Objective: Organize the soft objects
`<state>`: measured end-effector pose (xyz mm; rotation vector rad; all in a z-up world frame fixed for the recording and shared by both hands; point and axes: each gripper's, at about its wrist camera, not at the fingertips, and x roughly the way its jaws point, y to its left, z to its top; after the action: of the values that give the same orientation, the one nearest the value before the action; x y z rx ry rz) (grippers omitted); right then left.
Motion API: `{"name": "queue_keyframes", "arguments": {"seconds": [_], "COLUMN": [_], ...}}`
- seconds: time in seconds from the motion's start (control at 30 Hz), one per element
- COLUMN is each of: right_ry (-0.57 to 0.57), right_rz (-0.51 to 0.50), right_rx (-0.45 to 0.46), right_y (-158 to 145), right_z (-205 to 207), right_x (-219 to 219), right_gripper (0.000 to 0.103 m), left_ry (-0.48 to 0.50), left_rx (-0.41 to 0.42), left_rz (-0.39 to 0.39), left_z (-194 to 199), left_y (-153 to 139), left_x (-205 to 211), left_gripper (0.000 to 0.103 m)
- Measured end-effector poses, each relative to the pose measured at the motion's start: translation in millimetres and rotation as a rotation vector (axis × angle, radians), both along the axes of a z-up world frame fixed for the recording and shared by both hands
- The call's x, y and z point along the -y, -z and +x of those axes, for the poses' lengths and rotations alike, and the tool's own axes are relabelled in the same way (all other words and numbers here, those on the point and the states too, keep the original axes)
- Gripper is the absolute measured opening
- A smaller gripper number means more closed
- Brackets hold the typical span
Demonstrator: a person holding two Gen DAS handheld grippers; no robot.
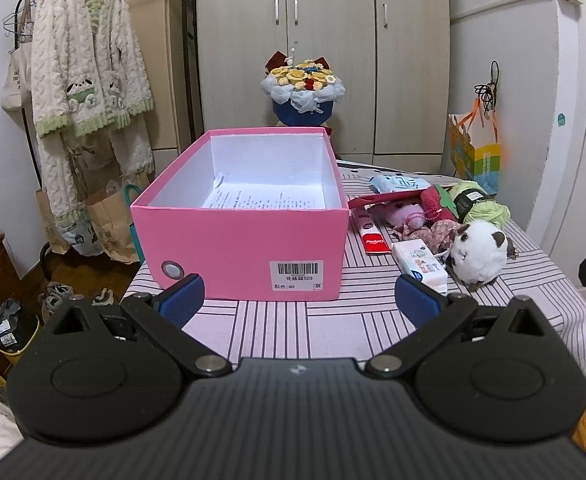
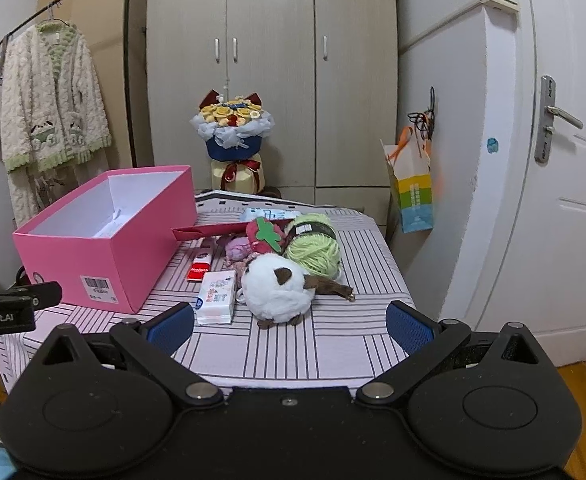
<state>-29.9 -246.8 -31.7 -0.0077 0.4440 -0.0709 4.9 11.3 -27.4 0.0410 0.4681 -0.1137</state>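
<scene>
An open pink box [image 1: 237,240] [image 2: 105,248] stands on the striped table [image 1: 333,320] [image 2: 313,344], with only a sheet of paper inside. To its right lies a pile: a white plush animal [image 1: 479,252] [image 2: 277,292], a green yarn ball [image 1: 481,202] [image 2: 315,246], a pink plush [image 1: 407,212], a strawberry plush [image 2: 265,234], a tissue pack [image 1: 421,264] [image 2: 216,298] and a toothpaste tube [image 1: 371,236] [image 2: 201,264]. My left gripper [image 1: 299,300] is open and empty before the box. My right gripper [image 2: 291,326] is open and empty just short of the white plush.
A flower bouquet [image 1: 303,88] [image 2: 233,136] stands behind the table before a wardrobe. A robe hangs on a rack [image 1: 89,80] at the left. A paper bag [image 1: 475,152] [image 2: 411,192] hangs at the right by a white door [image 2: 553,200].
</scene>
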Motion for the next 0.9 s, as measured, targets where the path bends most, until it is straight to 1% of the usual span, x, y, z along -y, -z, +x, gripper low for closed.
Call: {"name": "queue_keyframes", "arguments": {"seconds": [0.07, 0.13, 0.27, 0.3, 0.37, 0.43, 0.53, 0.6, 0.63, 0.7, 0.73, 0.8, 0.9], "right_ry": [-0.009, -0.012, -0.017, -0.021, -0.048, -0.082, -0.120, -0.139, -0.148, -0.168, -0.175, -0.169, -0.199], "right_rz": [-0.003, 0.010, 0.007, -0.003, -0.028, -0.046, -0.042, -0.034, -0.034, -0.035, -0.038, -0.026, 0.024], "right_rx": [0.027, 0.067, 0.083, 0.086, 0.103, 0.103, 0.081, 0.075, 0.077, 0.098, 0.104, 0.076, 0.049], "right_y": [-2, -5, -6, -5, -4, -1, 9, 17, 23, 35, 41, 54, 69], "right_z": [-2, -2, 11, 14, 18, 23, 36, 45, 51, 59, 64, 79, 98], "right_x": [1, 4, 11, 12, 12, 13, 16, 20, 22, 27, 30, 38, 50], "right_gripper": [0.103, 0.103, 0.103, 0.103, 0.103, 0.103, 0.103, 0.103, 0.103, 0.103, 0.103, 0.103, 0.103], "left_ry": [-0.005, -0.017, -0.014, 0.003, 0.070, 0.130, 0.178, 0.217, 0.245, 0.287, 0.293, 0.291, 0.287], "left_rx": [0.000, -0.002, -0.032, -0.037, -0.030, 0.008, 0.036, 0.034, 0.026, 0.031, 0.040, 0.066, 0.099], "left_rz": [-0.011, -0.060, -0.101, -0.091, -0.058, -0.071, -0.079, -0.082, -0.095, -0.165, -0.193, -0.214, -0.211], "left_z": [1, 4, 19, 23, 28, 31, 38, 45, 50, 57, 60, 64, 74], "left_y": [-1, -2, -11, -14, -21, -27, -30, -28, -26, -23, -21, -16, -8], "left_x": [0, -3, 0, 3, 12, 18, 35, 46, 52, 56, 59, 65, 72], "left_gripper": [0.103, 0.103, 0.103, 0.103, 0.103, 0.103, 0.103, 0.101, 0.101, 0.100, 0.100, 0.100, 0.100]}}
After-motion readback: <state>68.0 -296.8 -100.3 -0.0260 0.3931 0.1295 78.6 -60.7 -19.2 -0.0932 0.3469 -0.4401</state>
